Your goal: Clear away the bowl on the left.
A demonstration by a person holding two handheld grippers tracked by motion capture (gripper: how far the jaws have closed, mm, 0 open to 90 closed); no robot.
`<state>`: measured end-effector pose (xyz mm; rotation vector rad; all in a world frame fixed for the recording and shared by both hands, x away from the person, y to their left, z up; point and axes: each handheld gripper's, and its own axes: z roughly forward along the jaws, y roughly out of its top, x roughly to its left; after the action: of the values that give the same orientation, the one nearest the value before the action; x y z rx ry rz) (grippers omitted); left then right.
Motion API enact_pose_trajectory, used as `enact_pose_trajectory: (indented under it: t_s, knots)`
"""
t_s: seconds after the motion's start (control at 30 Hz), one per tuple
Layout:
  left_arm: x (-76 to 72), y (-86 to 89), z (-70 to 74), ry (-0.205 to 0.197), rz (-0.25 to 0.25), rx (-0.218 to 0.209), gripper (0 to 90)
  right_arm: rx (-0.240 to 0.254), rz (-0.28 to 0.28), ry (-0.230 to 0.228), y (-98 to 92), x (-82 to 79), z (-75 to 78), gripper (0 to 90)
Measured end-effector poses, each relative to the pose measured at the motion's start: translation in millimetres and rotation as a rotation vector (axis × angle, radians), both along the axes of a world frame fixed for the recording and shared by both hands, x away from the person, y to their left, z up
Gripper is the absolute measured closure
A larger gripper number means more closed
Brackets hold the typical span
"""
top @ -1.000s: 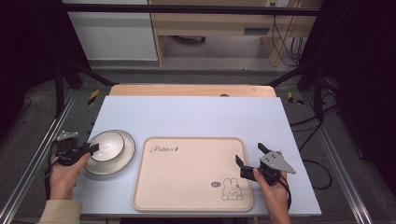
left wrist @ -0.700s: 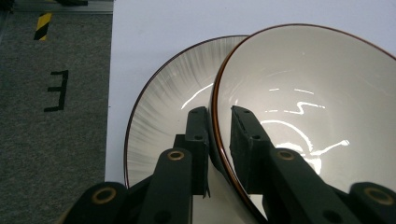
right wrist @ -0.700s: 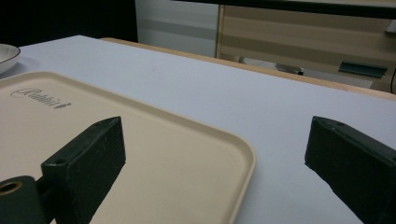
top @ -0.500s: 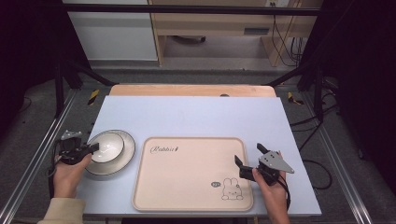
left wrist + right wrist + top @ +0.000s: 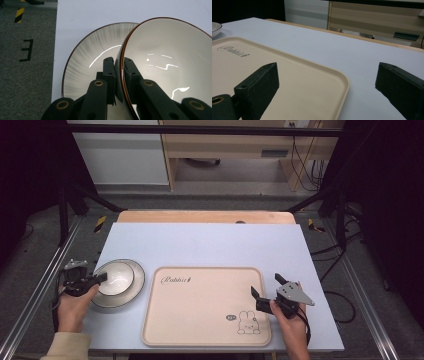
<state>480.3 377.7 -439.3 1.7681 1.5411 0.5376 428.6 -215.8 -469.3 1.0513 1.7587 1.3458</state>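
Note:
A white bowl (image 5: 116, 278) with a dark brown rim sits on a grey-streaked plate (image 5: 135, 289) at the table's left. My left gripper (image 5: 102, 278) reaches in from the left and is shut on the bowl's near rim. In the left gripper view one jaw is inside the bowl (image 5: 170, 62) and the other outside, over the plate (image 5: 92, 55); the left gripper (image 5: 119, 61) pinches the thin wall. My right gripper (image 5: 265, 284) is held open at the right edge of the beige tray (image 5: 200, 330), with nothing between its jaws (image 5: 327, 72).
The beige tray (image 5: 294, 82) bears a rabbit drawing and lies bare in the middle of the pale blue table top (image 5: 210, 245). A wooden strip (image 5: 205, 216) runs along the far edge. Grey floor and metal rails flank the table.
The left gripper's jaws have drawn together on the bowl's rim. Both hands have stayed where they were.

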Motion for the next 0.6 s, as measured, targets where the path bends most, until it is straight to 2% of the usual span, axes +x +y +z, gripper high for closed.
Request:
enact_pose_trajectory:
  t_s: [0.1,0.23,0.37,0.6]
  knots:
    - [-1.6,0.3,3.1,-0.019,0.013,0.004,82.3,-0.005,0.008,-0.004,1.3,0.0,0.1,5.0]
    - [-3.4,0.6,3.5,-0.024,0.014,-0.001,82.3,-0.005,0.010,-0.004,1.5,-0.6,0.6,5.1]
    - [-4.2,-1.3,5.1,-0.028,0.011,0.012,82.2,0.000,0.008,-0.014,-0.7,-1.9,2.7,5.1]
    - [-7.5,-2.8,11.1,-0.054,0.000,-0.029,82.1,0.007,-0.004,-0.019,-6.6,-1.5,3.2,5.1]
